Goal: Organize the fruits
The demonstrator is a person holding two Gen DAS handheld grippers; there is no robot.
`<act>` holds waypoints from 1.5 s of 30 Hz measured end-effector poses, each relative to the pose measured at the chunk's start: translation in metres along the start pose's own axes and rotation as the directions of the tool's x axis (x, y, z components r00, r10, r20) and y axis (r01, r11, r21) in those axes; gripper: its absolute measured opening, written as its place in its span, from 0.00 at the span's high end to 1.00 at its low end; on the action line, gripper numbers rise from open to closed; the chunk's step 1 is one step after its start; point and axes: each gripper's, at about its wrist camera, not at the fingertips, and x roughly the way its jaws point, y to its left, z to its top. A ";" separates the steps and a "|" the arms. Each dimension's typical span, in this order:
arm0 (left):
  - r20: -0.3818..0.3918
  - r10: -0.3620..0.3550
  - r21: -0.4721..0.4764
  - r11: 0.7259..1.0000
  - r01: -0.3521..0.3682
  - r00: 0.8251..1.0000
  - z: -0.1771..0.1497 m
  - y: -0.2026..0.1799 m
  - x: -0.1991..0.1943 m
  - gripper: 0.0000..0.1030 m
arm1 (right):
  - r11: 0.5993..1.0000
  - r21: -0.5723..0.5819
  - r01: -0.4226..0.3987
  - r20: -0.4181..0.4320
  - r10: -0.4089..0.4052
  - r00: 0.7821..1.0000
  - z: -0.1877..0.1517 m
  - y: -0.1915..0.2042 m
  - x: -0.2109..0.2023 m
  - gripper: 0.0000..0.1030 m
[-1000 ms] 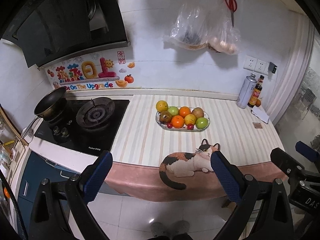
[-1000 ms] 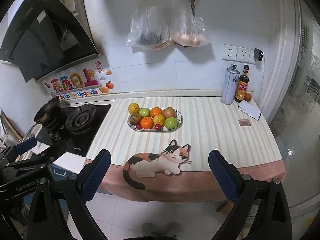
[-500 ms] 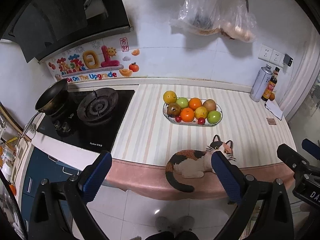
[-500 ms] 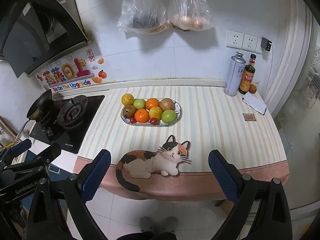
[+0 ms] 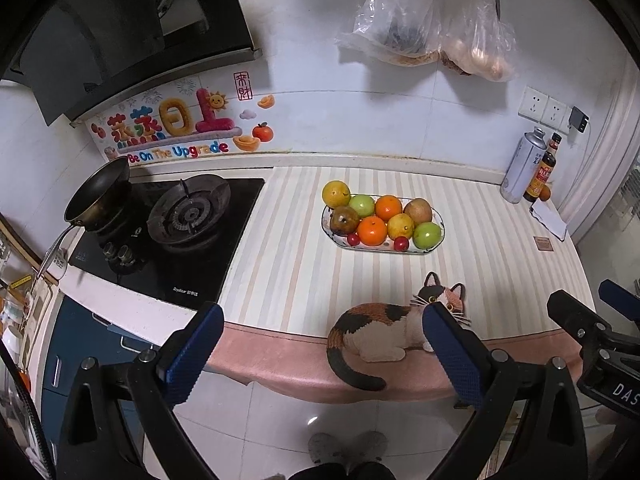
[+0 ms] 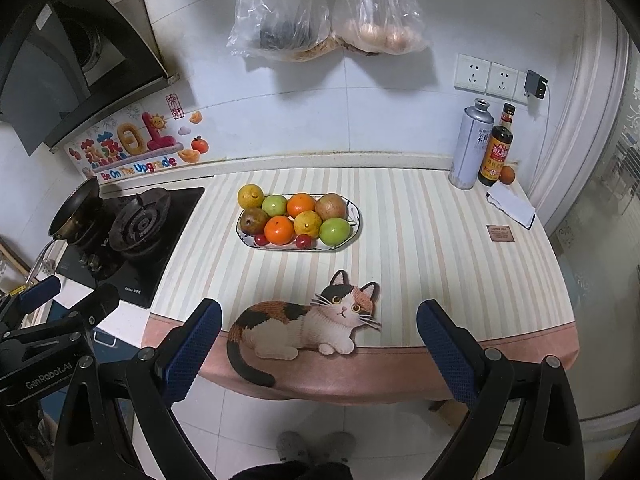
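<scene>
An oval patterned plate (image 5: 435,247) (image 6: 355,216) sits mid-counter on the striped cloth, piled with several fruits: oranges (image 5: 373,230) (image 6: 279,230), green apples (image 5: 428,235) (image 6: 335,231), a brown pear (image 5: 343,219), yellow citrus (image 5: 336,193) (image 6: 250,196) and small red fruits (image 6: 303,242). My left gripper (image 5: 322,326) is open and empty, held in front of the counter edge, well short of the plate. My right gripper (image 6: 318,322) is also open and empty, at the front edge over the cat print.
A black gas hob (image 5: 188,216) with a small pan (image 5: 98,192) lies left of the plate. A spray can (image 6: 474,144), sauce bottle (image 6: 496,152) and folded paper (image 6: 510,204) stand at the back right. Plastic bags (image 6: 320,12) hang on the wall above.
Both grippers have moved forward toward the counter and tilted down; the plate of fruit looks larger and nearer. Both stay open.
</scene>
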 end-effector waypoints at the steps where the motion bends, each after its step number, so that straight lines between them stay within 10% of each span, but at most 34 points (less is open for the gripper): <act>1: -0.002 0.000 0.001 1.000 0.000 1.000 0.001 0.000 0.001 0.01 | 1.000 0.001 -0.001 0.000 0.001 1.000 0.000 0.000 0.001 0.03; 45: 0.007 -0.018 -0.007 1.000 0.018 1.000 0.001 -0.009 -0.005 0.01 | 1.000 0.009 -0.005 0.001 0.005 1.000 0.000 0.001 0.001 0.03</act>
